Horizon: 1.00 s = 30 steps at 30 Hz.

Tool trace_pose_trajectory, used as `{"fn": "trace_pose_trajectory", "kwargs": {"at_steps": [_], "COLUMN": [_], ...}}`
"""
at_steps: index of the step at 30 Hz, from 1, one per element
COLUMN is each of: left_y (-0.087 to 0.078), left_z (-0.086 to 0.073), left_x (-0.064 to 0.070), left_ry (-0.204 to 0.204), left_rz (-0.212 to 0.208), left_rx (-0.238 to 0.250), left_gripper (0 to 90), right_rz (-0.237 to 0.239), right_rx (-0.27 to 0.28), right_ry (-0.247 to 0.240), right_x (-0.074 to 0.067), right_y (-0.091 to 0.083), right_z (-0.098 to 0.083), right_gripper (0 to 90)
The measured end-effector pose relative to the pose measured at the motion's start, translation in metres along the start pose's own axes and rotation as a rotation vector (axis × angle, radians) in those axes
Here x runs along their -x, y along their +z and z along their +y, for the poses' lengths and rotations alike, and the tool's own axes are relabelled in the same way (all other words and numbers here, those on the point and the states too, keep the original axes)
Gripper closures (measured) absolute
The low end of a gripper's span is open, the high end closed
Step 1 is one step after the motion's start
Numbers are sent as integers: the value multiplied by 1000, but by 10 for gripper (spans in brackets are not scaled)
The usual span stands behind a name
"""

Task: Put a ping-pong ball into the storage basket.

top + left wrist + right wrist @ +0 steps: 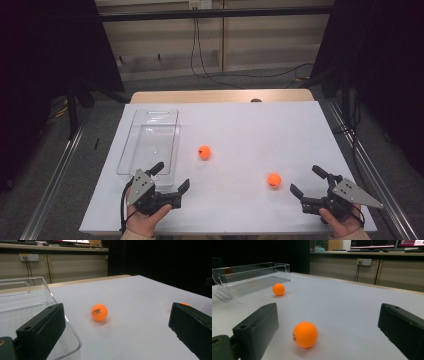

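High view: left gripper (173,176) low at the table's (250,120) near left edge, jaws spread wide, holding nothing. One jaw over the near end of the clear tray (150,131), the other over bare table. First orange ball (204,152) on the white top, a little ahead of that gripper and to its right, not touching. Right gripper (307,180) low at the near right, jaws wide too, holding nothing. Second orange ball (273,180) just left of it, near but apart.

Left gripper view: wide black jaws at both sides. First orange ball (99,312) ahead between them, farther out on the table. Clear tray (27,300) at the left, by the left jaw.

Right gripper view: wide jaws again. Second orange ball (305,334) close in, nearer the left jaw, not touching. First orange ball (278,289) far off, just beside the clear tray (249,275).
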<state>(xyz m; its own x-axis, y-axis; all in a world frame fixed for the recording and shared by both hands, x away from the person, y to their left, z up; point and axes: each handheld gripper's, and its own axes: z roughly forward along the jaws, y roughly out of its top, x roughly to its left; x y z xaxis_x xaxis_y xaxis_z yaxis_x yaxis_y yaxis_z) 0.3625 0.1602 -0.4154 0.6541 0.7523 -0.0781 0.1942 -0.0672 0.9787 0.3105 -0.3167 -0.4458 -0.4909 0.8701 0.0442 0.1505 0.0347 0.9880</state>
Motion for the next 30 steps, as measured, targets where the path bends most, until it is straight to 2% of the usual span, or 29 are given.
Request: {"fn": "trace_pose_trajectory", "kwargs": {"at_steps": [2,3,7,10,14,15,18,19,20,21,24,25,26,27,30], "left_y": [2,3,6,10,14,15,19,19,21,22,26,27,28,29,33], "left_z": [0,1,1,1,0,0,1,1,1,1,1,1,1,1,0], "left_x": [3,3,6,10,11,14,17,16,19,18,22,22,23,23,25], "left_ry": [-9,3,11,-1,6,-4,5,23,-5,13,-7,2,-7,5,1], "left_rz": [-1,-2,-11,-12,-24,-19,-24,-33,-34,-37,-28,-39,-30,-30,-31], "left_rx": [0,-4,-11,-13,-15,-20,-24,-34,-21,-29,-28,-29,-29,-35,-37], "left_gripper": [9,10,11,11,11,11,12,11,11,11,12,12,13,13,13], "right_rz": [-3,-5,-1,-1,3,6,-3,-1,0,0,1,2,5,3,11], "right_rx": [0,-1,3,3,3,1,8,8,5,5,7,7,7,8,8], "right_ry": [1,6,-1,-1,-7,-11,-11,-11,-8,-7,-8,-8,-13,-14,-17], "right_x": [0,0,0,0,1,1,0,0,0,0,0,0,0,0,0], "right_y": [0,0,0,0,0,0,0,0,0,0,0,0,0,0,0], "right_z": [0,0,1,1,1,1,2,2,2,2,2,2,2,2,3], "right_gripper": [29,29,31,30,30,30,30,30,30,30,30,30,30,30,30]}}
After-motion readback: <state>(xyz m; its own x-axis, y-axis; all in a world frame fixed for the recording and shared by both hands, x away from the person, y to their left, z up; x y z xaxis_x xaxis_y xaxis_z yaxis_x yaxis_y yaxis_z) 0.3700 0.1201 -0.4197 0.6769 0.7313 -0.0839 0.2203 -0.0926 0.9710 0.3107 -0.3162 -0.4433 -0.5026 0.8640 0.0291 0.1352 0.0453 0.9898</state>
